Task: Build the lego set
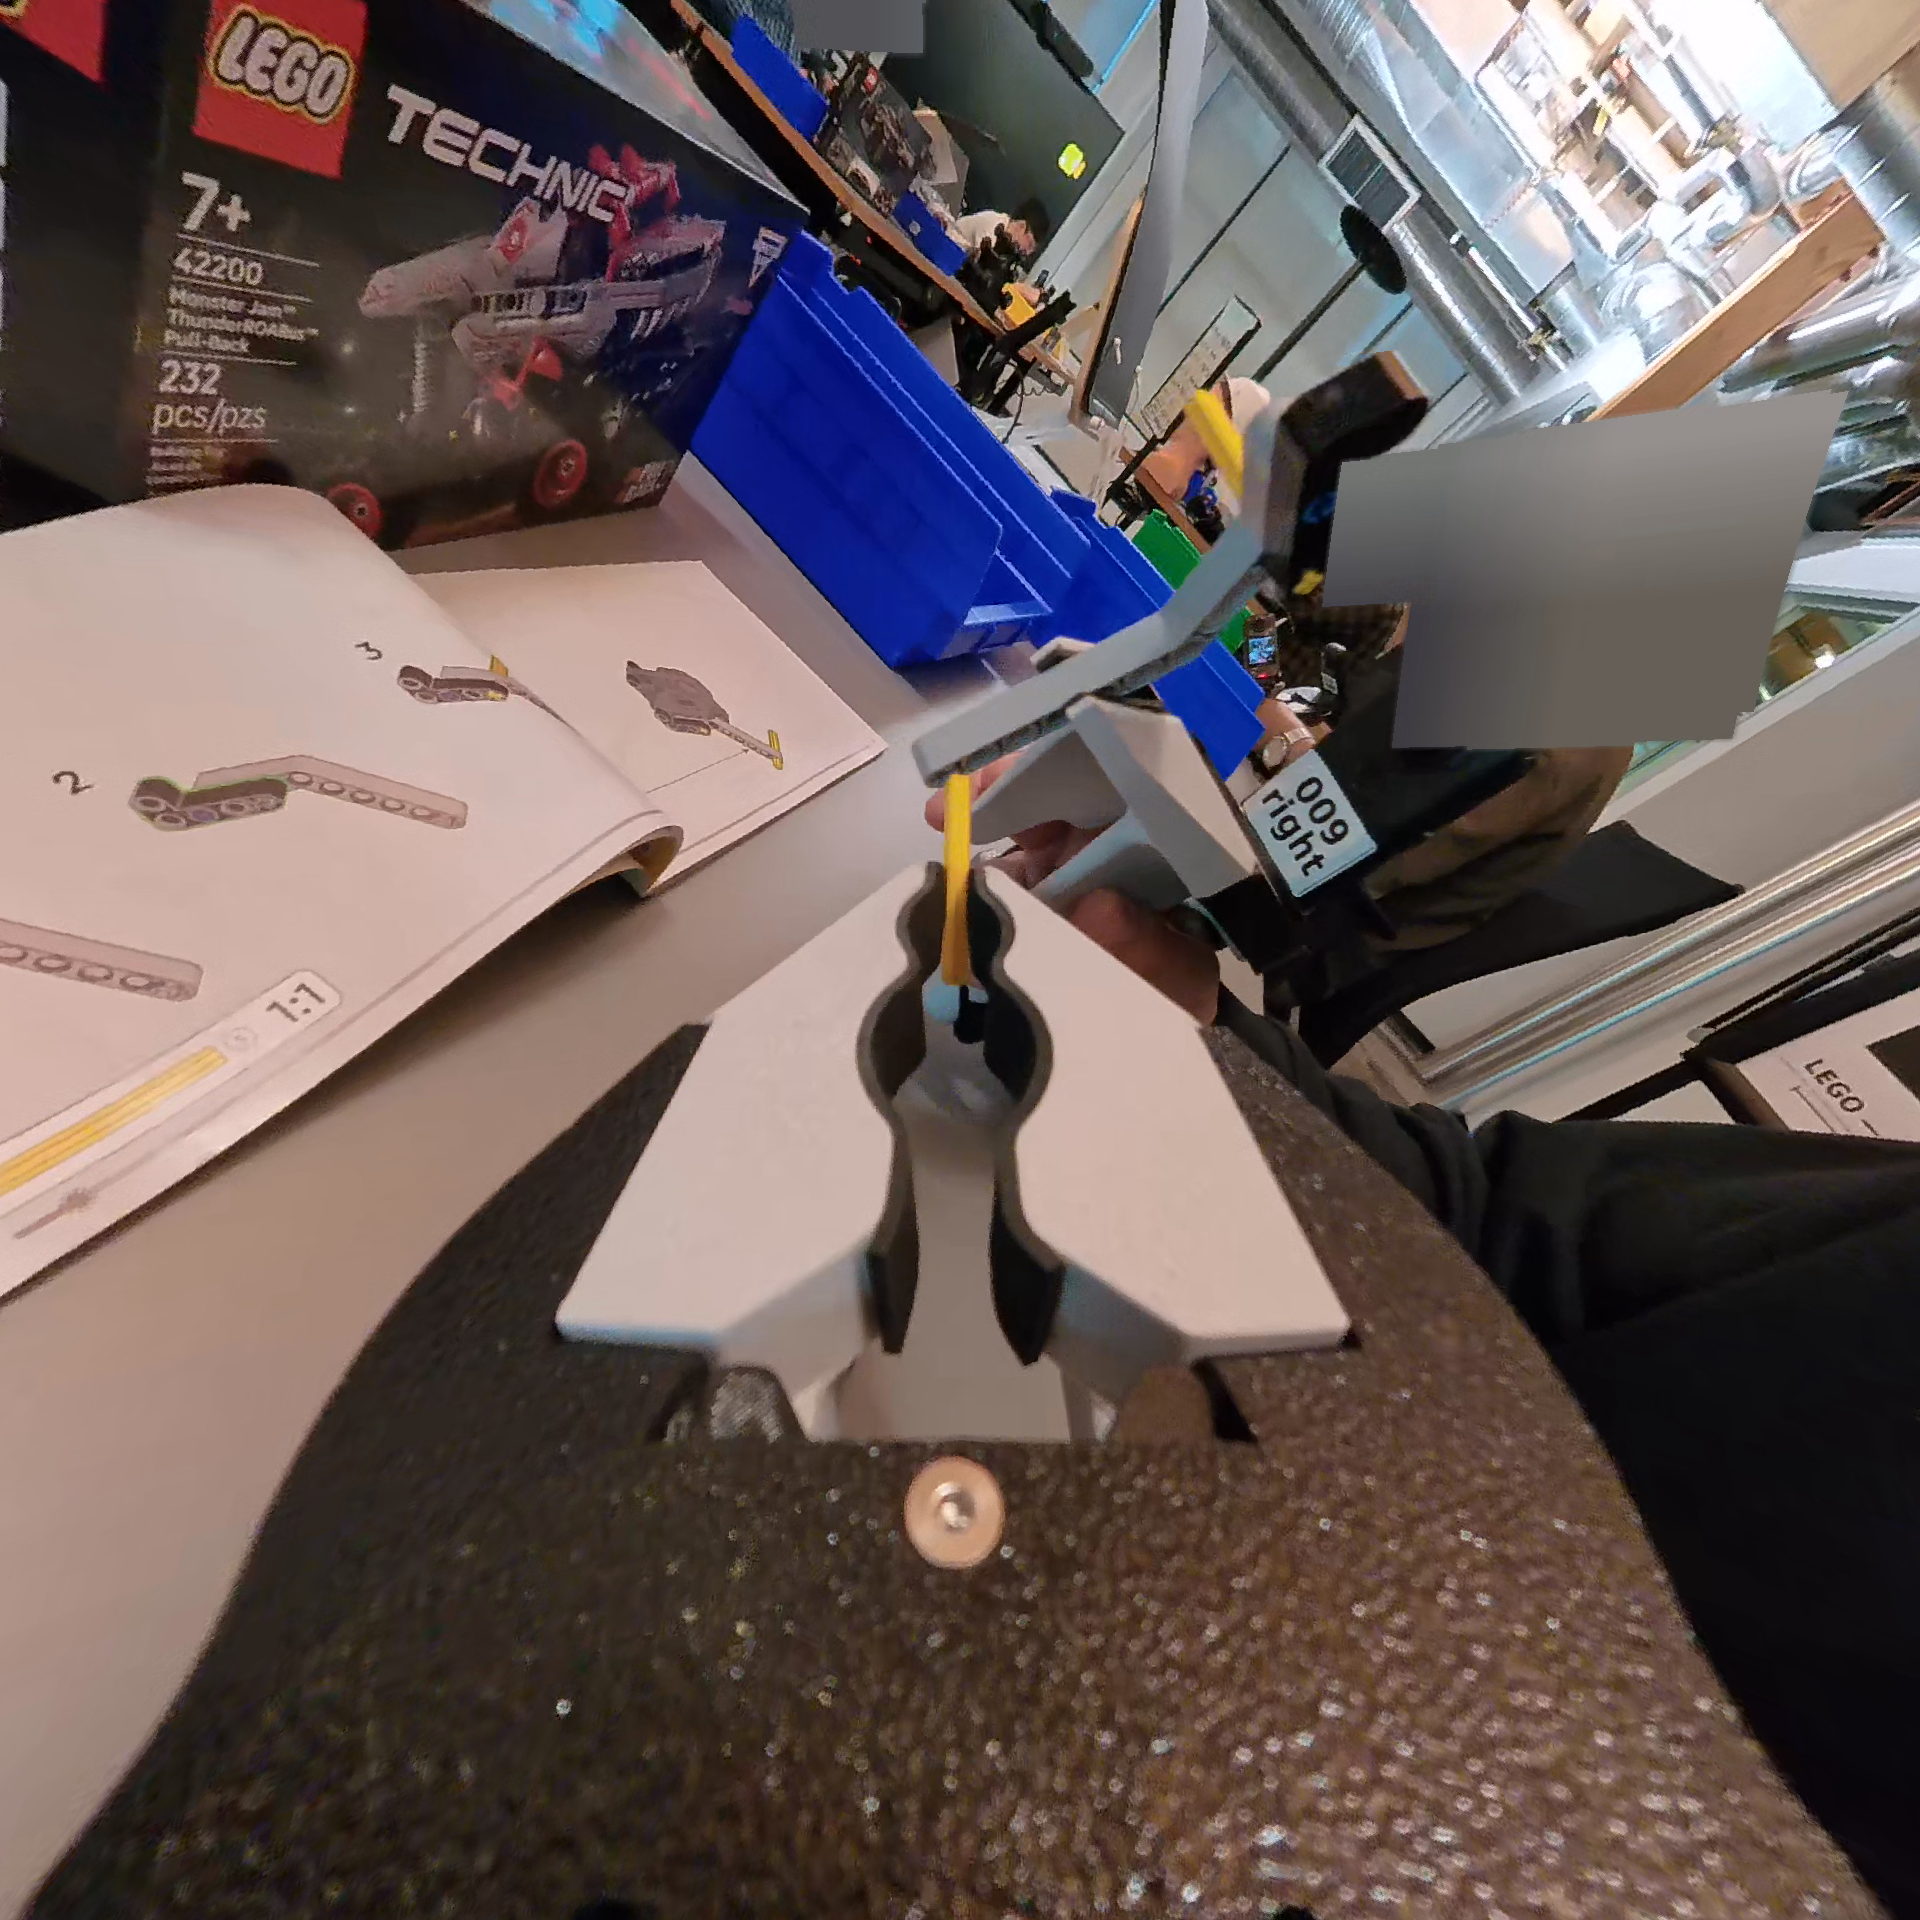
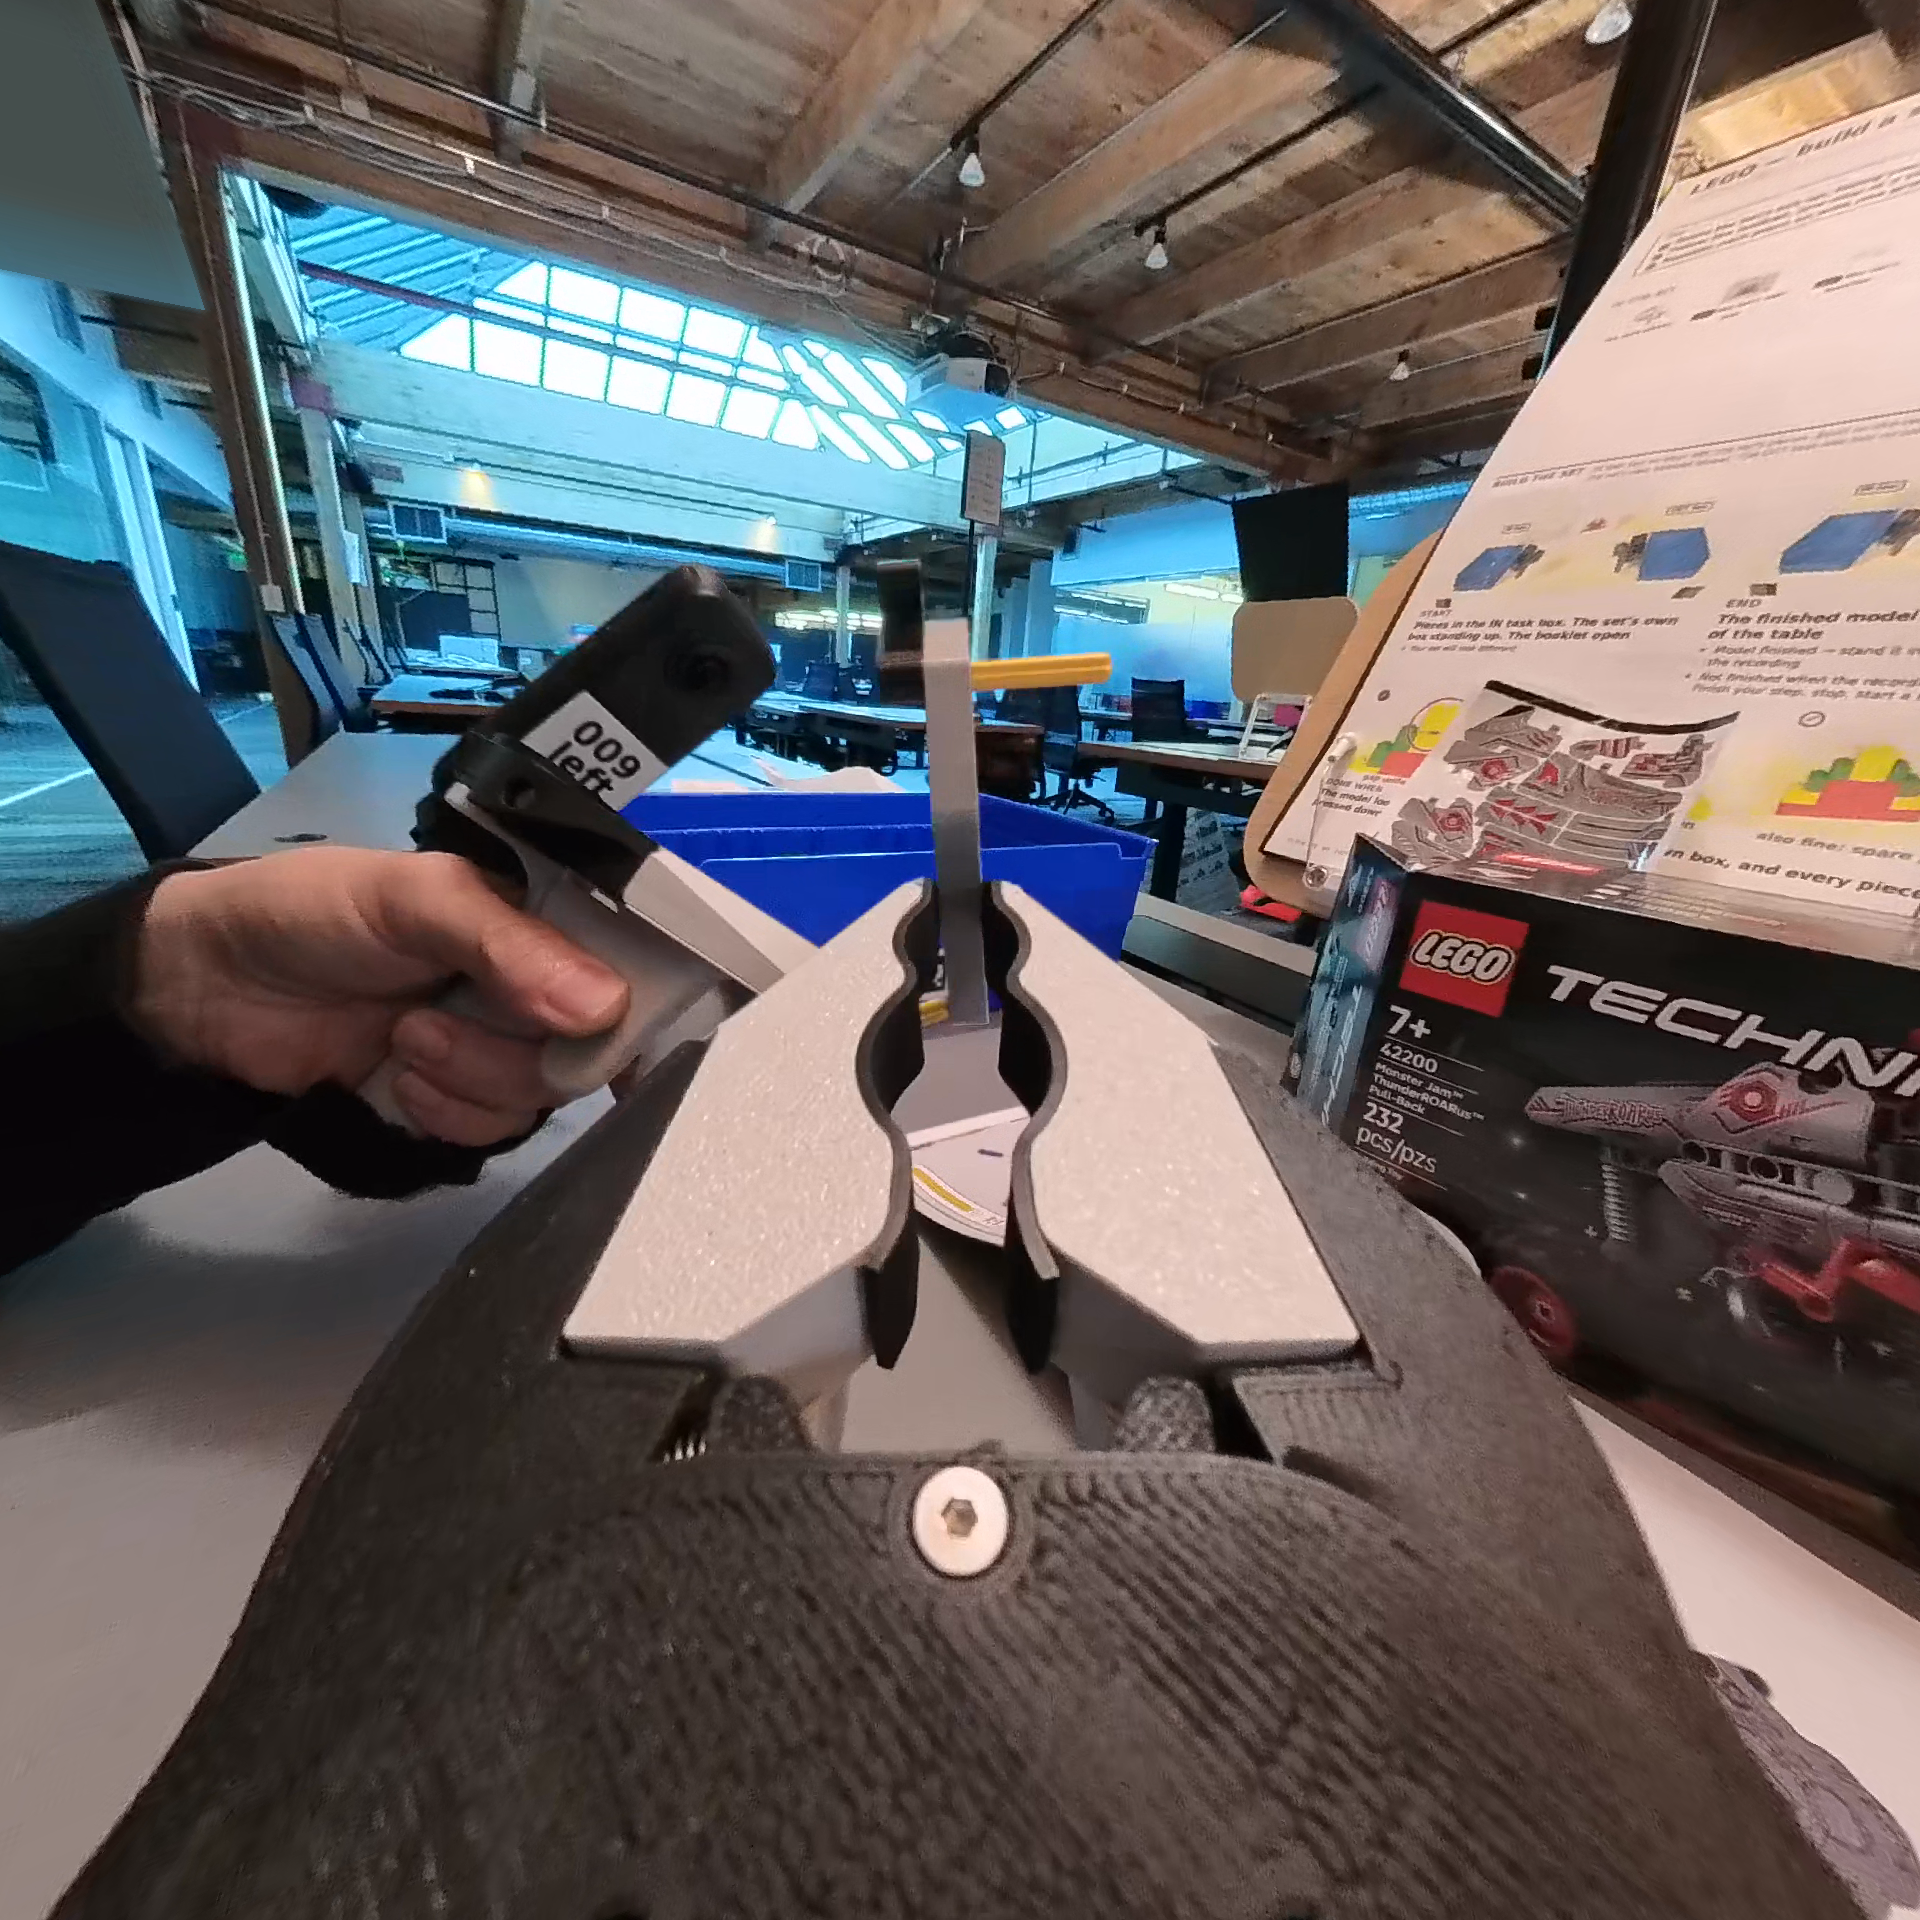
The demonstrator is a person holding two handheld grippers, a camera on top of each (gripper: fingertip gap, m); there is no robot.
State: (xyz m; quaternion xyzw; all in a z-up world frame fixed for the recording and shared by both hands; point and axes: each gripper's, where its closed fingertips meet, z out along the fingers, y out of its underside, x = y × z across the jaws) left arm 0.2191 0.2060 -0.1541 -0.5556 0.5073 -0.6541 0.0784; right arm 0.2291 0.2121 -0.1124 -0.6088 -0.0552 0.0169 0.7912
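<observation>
**Both grippers meet over the bench, one on a yellow axle, one on a grey beam**

The left gripper (image 1: pixel 961 914) is raised above the grey bench (image 1: pixel 416 1299) and tilted, its two fingers drawn close together and pinching a thin yellow axle (image 1: pixel 956 883) at their tips. The axle runs up from the jaws to the underside of a long, angled grey beam (image 1: pixel 1122 665), which crosses the left wrist view slantwise above the fingertips. A second yellow axle (image 1: pixel 1216 431) sticks out near the beam's far, upper end, beside a black piece (image 1: pixel 1351 410) mounted there.

The right gripper (image 2: pixel 961 925) has its fingers pressed in on the lower end of the same grey beam (image 2: pixel 956 769), which stands nearly upright out of the jaws in the right wrist view. The yellow axle (image 2: pixel 1039 670) juts sideways from the beam near its top. Both parts are held in the air, clear of the bench top.

The person's left hand (image 2: pixel 384 987), in a dark sleeve, wraps around the handle of the left gripper, fingers curled under it and the wrist about level, with the tool angled toward the beam. Part of the right hand (image 1: pixel 1132 925) shows behind the left fingertips, gripping the other tool.

An open instruction booklet (image 1: pixel 343 790) lies flat on the bench toward its far edge. Behind it the set's box (image 1: pixel 416 270) stands upright. Blue bins (image 1: pixel 894 488) line up beside the box along the same far edge. A printed sheet (image 2: pixel 1704 520) leans behind the box.
</observation>
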